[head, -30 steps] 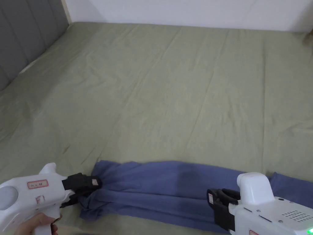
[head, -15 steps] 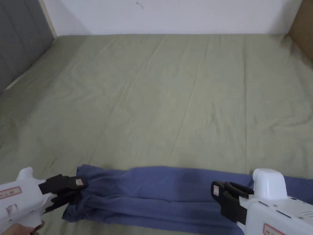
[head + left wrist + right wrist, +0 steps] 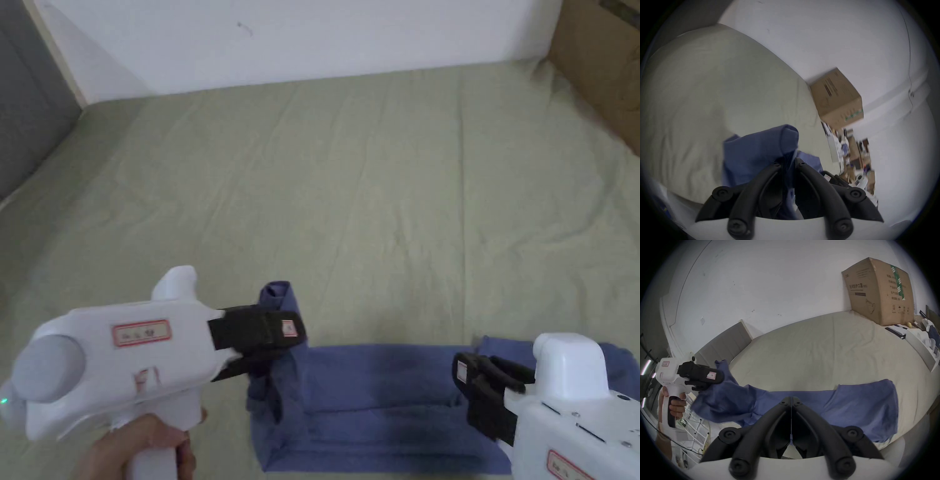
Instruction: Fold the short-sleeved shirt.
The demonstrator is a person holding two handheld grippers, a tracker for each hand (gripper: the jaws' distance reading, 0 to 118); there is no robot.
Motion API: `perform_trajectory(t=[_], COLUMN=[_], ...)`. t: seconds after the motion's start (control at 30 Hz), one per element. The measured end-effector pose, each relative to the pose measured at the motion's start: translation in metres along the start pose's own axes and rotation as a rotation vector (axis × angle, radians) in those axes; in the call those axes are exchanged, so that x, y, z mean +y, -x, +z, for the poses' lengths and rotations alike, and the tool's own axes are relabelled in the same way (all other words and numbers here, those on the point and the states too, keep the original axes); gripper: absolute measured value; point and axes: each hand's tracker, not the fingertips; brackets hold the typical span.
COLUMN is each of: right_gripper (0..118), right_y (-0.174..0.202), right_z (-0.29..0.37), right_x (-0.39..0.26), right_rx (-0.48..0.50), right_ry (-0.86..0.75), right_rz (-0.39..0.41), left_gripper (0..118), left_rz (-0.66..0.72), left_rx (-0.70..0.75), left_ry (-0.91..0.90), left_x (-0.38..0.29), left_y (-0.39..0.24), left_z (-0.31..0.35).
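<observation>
A blue short-sleeved shirt (image 3: 375, 400) lies as a long narrow strip across the near edge of the green bed sheet (image 3: 375, 187). My left gripper (image 3: 294, 340) is shut on the strip's left end and holds it up off the bed, so the cloth (image 3: 756, 154) bunches and hangs from its jaws (image 3: 786, 162). The right gripper view shows that left gripper (image 3: 718, 379) with the raised end. My right gripper (image 3: 465, 381) hovers low over the strip's right part (image 3: 859, 405). Its jaws (image 3: 791, 398) meet tip to tip with no cloth visible between them.
A large cardboard box (image 3: 600, 62) stands at the bed's far right corner against the white wall. A grey padded headboard (image 3: 25, 125) runs along the left. Shelves with small items (image 3: 924, 344) stand beyond the bed's right side. The wide sheet stretches beyond the shirt.
My left gripper has lifted the shirt's left end and carried it to the right, shortening the flat strip. The right gripper has stayed over the right part. The head camera has also shifted.
</observation>
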Motion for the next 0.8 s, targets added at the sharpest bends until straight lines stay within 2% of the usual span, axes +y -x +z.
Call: perform_trajectory(t=[0.1,0.3,0.33,0.37,0.4,0.43,0.47,0.5,0.63,0.73,0.77,0.8], right_gripper=[0,0,0,0,0,0,0,0,0,0,0,0], right_y=[-0.01,-0.039,-0.042,-0.046,-0.048,-0.051,-0.052,-0.052,-0.052,-0.053,-0.053,-0.052], right_z=[0.01,0.022,0.023,0.023,0.024,0.025,0.025,0.025,0.022,0.02,0.019,0.019], right_x=[0.001,0.0,-0.001,-0.002,-0.003,-0.004,-0.006,-0.007,-0.008,-0.008,-0.008,-0.008], right_rx=[-0.051,-0.103,-0.111,-0.117,-0.124,-0.124,-0.12,-0.122,-0.131,-0.116,-0.113,-0.112], right_ry=[-0.026,-0.055,-0.054,-0.053,-0.053,-0.051,-0.05,-0.049,-0.036,-0.032,-0.032,-0.032], right_rz=[0.014,-0.069,-0.075,-0.081,-0.086,-0.086,-0.085,-0.084,-0.08,-0.092,-0.095,-0.094], left_gripper=[10,11,17,30,61,86,105,113,113,111,106,80], left_rz=[-0.086,-0.156,-0.139,-0.139,-0.131,-0.12,-0.104,-0.101,-0.1,-0.121,-0.131,-0.153], left_rx=[0.06,0.14,0.129,0.134,0.107,0.097,0.1,0.104,0.106,0.173,0.194,0.214], left_ry=[0.092,0.256,0.278,0.318,0.328,0.324,0.323,0.317,0.229,0.2,0.177,0.162], left_x=[-0.005,-0.023,-0.025,-0.027,-0.028,-0.029,-0.029,-0.029,-0.019,-0.011,-0.011,-0.013], left_y=[-0.022,-0.029,-0.026,-0.022,-0.019,-0.018,-0.016,-0.016,-0.012,-0.006,-0.003,-0.002], left_z=[-0.054,-0.137,-0.146,-0.153,-0.157,-0.16,-0.162,-0.161,-0.141,-0.125,-0.118,-0.114])
